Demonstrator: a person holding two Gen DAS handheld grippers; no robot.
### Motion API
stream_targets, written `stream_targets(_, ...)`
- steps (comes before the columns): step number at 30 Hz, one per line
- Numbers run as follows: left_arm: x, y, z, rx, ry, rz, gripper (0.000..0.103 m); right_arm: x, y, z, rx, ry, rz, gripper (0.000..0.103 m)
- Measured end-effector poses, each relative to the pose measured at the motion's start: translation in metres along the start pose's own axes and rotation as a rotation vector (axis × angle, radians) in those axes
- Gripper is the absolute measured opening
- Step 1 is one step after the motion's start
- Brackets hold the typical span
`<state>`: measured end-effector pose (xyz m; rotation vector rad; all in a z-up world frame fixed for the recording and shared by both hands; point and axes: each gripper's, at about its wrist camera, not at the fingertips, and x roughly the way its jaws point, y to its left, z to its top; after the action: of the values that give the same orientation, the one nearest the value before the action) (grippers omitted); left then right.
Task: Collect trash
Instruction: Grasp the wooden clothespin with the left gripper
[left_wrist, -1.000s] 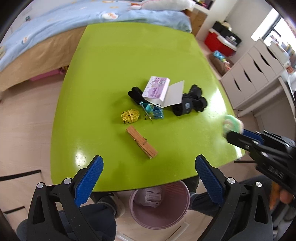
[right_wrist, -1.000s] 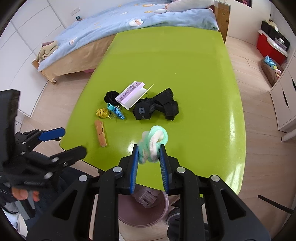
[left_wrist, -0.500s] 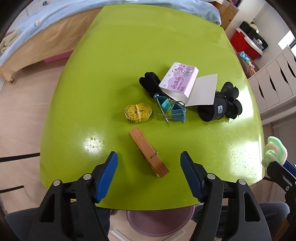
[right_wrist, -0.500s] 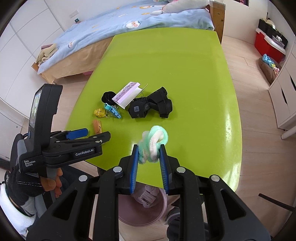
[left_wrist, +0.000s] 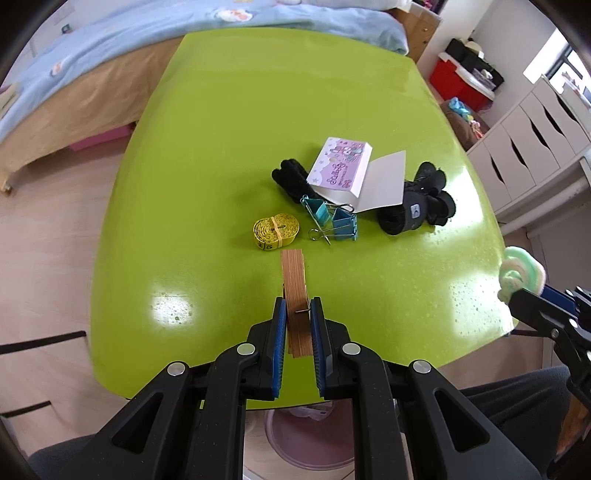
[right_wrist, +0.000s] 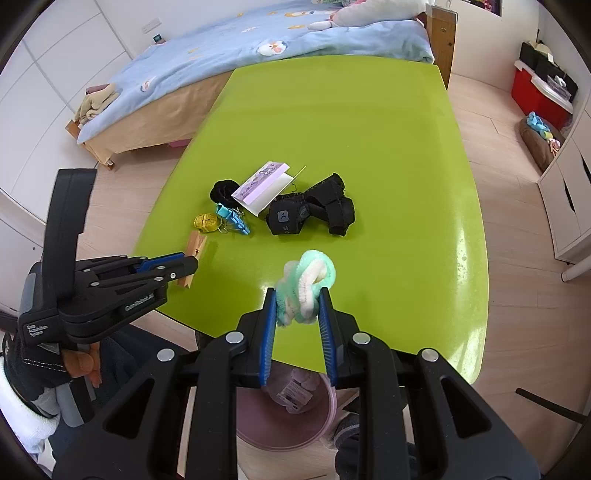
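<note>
Now the left gripper (left_wrist: 298, 317) has just closed its jaws onto the wooden clothespin (left_wrist: 294, 291), which a second ago lay free on the green table (left_wrist: 236, 122) between jaws spread wide. The blue pads press its two sides near the spring, with the peg resting flat on the tabletop near the front edge. By my reading this item is secured and needs only lifting and carrying to the pink bin (right_wrist: 284, 424), which stands on the floor under the table's near edge.

The right gripper (right_wrist: 297, 306) is narrowly clamped on a pastel green-and-white fluffy scrunchie (right_wrist: 306, 284), held above the table and roughly over the bin, so that piece looks ready to drop.

Counting from largest down:
- one table
- one bin, with some wrapped item already inside
- one black strap-like wrist brace (left_wrist: 417, 206)
- one purple card pack (left_wrist: 341, 166) with a white flap
- one black fuzzy item (left_wrist: 290, 177)
- one clothespin
- one scrunchie
- one yellow coiled tape measure (left_wrist: 276, 232)
- two blue binder clips (left_wrist: 334, 221)
</note>
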<state>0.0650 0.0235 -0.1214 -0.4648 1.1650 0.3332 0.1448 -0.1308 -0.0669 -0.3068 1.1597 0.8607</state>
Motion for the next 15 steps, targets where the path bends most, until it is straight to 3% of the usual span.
stream_targets(15, -0.085, -0.008, -0.035, 0.203, -0.196, -0.069, 0.013, -0.037, 0.019, -0.017, -0.047, -0.053, 0.002, 0.022)
